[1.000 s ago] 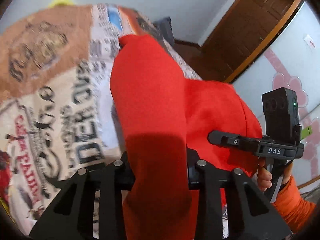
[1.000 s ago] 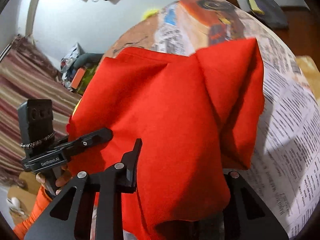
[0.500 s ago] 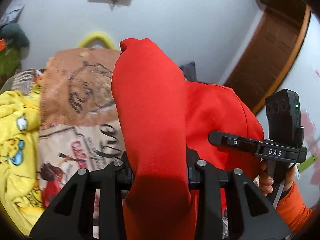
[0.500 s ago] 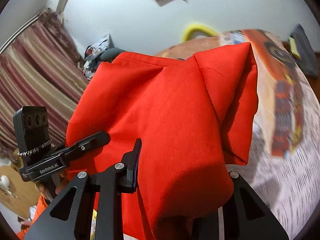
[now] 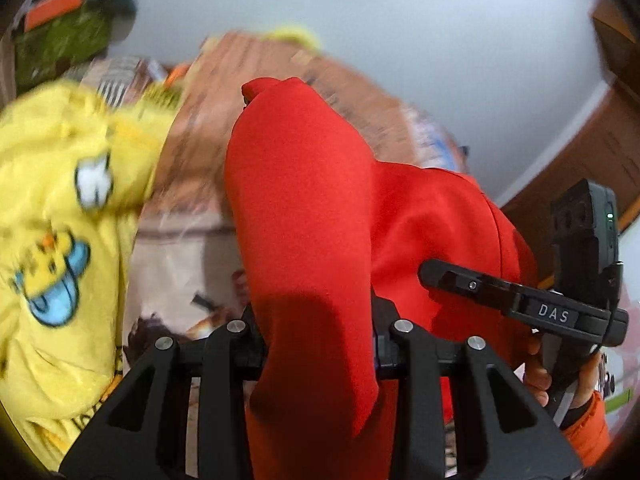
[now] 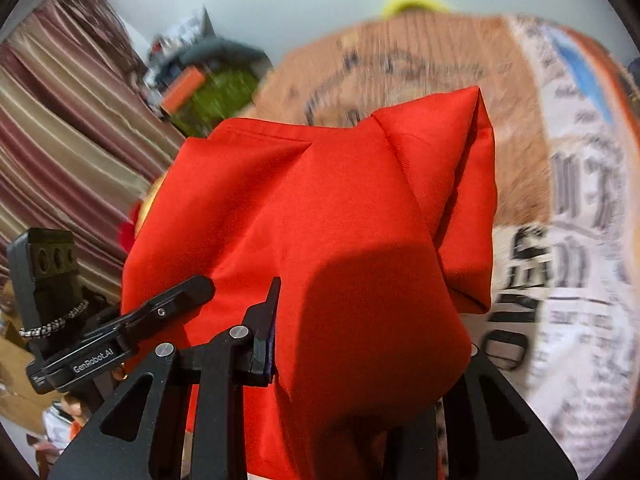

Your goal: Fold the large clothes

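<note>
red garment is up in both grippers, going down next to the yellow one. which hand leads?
Left, probably. The yellow garment shows only in its view, just beside the left gripper. Both it and the right gripper are clamped on the red garment, so the right follows.

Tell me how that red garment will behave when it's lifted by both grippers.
The red garment likely flops: it drapes over the right gripper and the left gripper. Probably thick, since its folds look rounded. Unheld corners may sag.
</note>
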`<move>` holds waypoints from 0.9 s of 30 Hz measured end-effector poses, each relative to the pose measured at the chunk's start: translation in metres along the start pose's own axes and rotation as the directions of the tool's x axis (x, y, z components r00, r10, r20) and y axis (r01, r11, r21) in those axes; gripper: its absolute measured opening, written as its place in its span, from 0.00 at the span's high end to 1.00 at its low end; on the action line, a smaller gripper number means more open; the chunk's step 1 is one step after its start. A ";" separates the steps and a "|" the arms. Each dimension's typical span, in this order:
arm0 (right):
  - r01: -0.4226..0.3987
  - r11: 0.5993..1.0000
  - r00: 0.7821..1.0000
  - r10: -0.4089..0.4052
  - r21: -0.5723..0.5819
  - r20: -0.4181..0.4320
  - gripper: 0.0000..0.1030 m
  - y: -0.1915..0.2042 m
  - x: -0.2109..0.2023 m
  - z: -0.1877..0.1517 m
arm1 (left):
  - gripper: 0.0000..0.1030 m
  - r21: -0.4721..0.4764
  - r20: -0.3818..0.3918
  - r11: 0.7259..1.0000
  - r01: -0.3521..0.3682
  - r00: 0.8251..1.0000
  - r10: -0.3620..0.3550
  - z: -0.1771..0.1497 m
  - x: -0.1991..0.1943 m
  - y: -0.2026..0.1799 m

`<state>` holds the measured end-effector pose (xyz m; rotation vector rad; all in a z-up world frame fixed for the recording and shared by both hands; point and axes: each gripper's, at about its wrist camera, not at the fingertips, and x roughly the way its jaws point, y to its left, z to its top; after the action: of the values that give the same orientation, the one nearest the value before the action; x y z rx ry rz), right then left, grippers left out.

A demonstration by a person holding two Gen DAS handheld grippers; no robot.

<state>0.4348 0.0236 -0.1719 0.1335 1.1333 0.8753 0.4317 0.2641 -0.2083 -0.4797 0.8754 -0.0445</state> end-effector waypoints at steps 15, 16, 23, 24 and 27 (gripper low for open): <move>0.195 0.976 0.963 -0.209 -0.095 -0.169 0.48 -0.019 0.030 -0.054 | 0.25 0.020 -0.114 0.981 -0.194 0.974 0.195 -0.066 0.030 0.053; 0.217 0.969 0.959 -0.234 -0.115 -0.161 0.46 -0.017 0.022 -0.059 | 0.20 0.046 -0.110 0.976 -0.213 0.970 0.217 -0.069 0.025 0.050; 0.392 0.876 0.906 -0.420 -0.281 -0.046 0.33 -0.002 -0.020 -0.096 | 0.09 0.116 -0.140 0.956 -0.271 0.948 0.286 -0.117 -0.004 0.047; 0.417 0.856 0.893 -0.449 -0.306 -0.038 0.33 0.003 -0.027 -0.106 | 0.09 0.122 -0.145 0.951 -0.282 0.943 0.298 -0.123 -0.007 0.047; 0.411 0.860 0.896 -0.442 -0.304 -0.040 0.33 0.014 -0.048 -0.118 | 0.10 0.140 -0.145 0.935 -0.325 0.928 0.344 -0.137 -0.021 0.041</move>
<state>0.3228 -0.0367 -0.1828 -0.4021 1.0661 0.6407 0.3096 0.2525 -0.2847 -0.2160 1.1051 0.1813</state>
